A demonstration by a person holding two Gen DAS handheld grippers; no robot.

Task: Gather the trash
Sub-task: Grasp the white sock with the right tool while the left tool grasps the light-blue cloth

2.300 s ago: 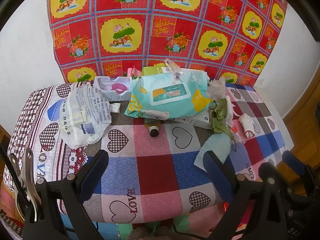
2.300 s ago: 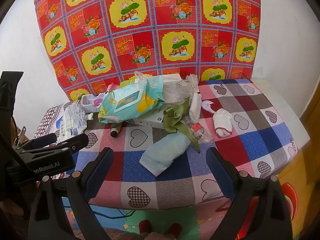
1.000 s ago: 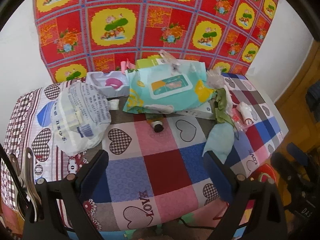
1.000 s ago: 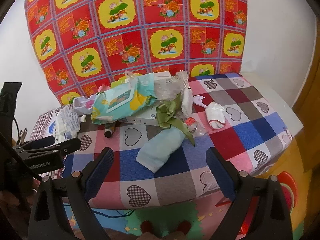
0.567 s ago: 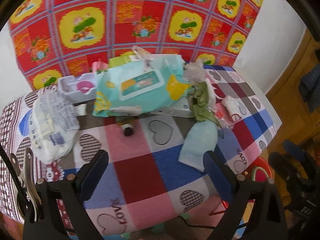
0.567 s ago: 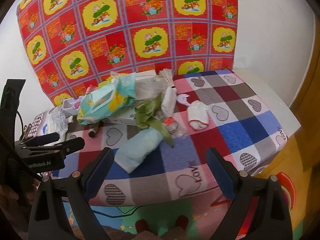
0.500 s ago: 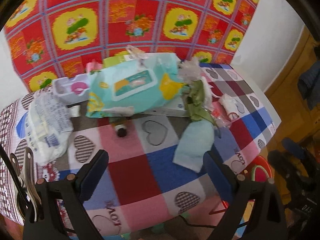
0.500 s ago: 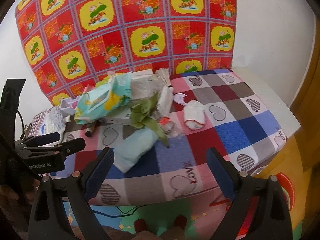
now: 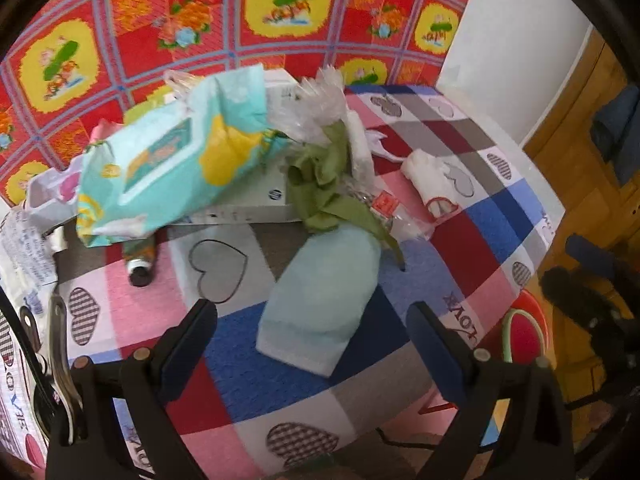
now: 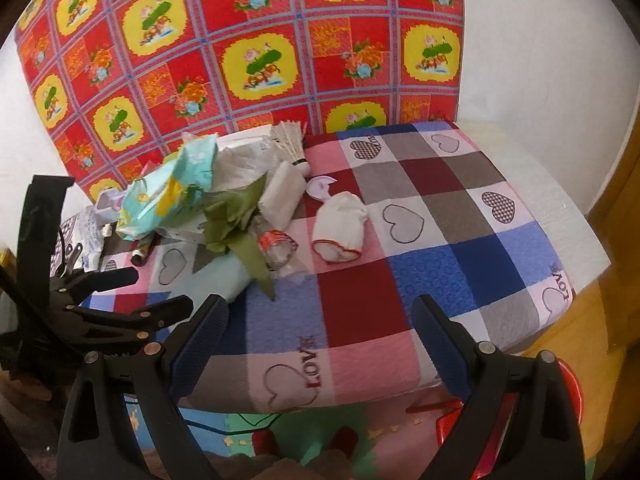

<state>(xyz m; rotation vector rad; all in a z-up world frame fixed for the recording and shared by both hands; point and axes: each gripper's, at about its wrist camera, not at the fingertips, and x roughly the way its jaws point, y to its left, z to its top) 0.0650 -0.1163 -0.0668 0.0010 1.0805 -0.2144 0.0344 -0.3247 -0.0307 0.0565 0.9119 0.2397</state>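
Note:
A heap of trash lies on the patchwork table [image 9: 472, 240] [image 10: 440, 240]. It holds a teal wet-wipe pack [image 9: 172, 164] [image 10: 168, 192], a flat white box [image 9: 256, 204], crumpled clear plastic [image 9: 316, 108], a green ribbon [image 9: 324, 196] [image 10: 236, 228], a pale blue cloth [image 9: 324, 300] and a white sock [image 9: 432, 176] [image 10: 340, 228]. My left gripper [image 9: 312, 348] hangs open just in front of the blue cloth. My right gripper [image 10: 320, 340] is open above the table's front edge, nothing between its fingers. The left gripper [image 10: 132, 296] also shows at the left of the right wrist view.
A red and yellow flowered cloth [image 10: 260, 60] covers the wall behind. A printed white bag [image 9: 24, 248] and a dark tube [image 9: 140, 264] lie at the left. A red container [image 9: 524, 328] [image 10: 560, 400] stands on the floor right of the table. Wooden furniture [image 9: 580, 120] is at far right.
Both grippers have swung right and moved closer to the table. The blue cloth now sits between the left fingers' line; the heap has shifted left in the right view. Nothing was grasped.

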